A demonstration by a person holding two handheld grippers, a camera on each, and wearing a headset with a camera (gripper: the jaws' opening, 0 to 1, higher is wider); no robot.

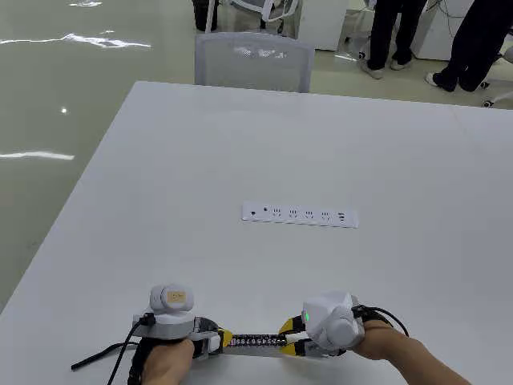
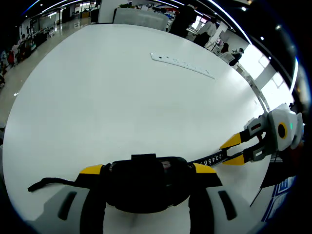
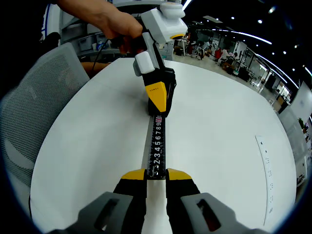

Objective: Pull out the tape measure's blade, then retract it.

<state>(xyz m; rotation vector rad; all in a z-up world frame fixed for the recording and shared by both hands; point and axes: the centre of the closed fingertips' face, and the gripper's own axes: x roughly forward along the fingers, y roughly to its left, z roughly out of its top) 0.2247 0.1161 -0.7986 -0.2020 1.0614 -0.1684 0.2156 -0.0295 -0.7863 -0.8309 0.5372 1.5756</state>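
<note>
We have the right gripper point(image 3: 156, 174) pinching the tip of the blade point(image 3: 157, 139), its jaws pressed nearly together on it. The left gripper point(image 1: 215, 340) is clamped on the tape measure's case point(image 2: 146, 187), which sits between its jaws. The blade spans the gap between the two grippers, low over the white table point(image 1: 240, 144). Farther off lies a power strip point(image 1: 300, 215), and beyond the table's far edge stands a grey chair point(image 1: 252, 62).

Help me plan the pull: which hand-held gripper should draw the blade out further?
Right. The right hand-held gripper pinches the blade; the left hand-held gripper clamps the tape measure case.
</note>
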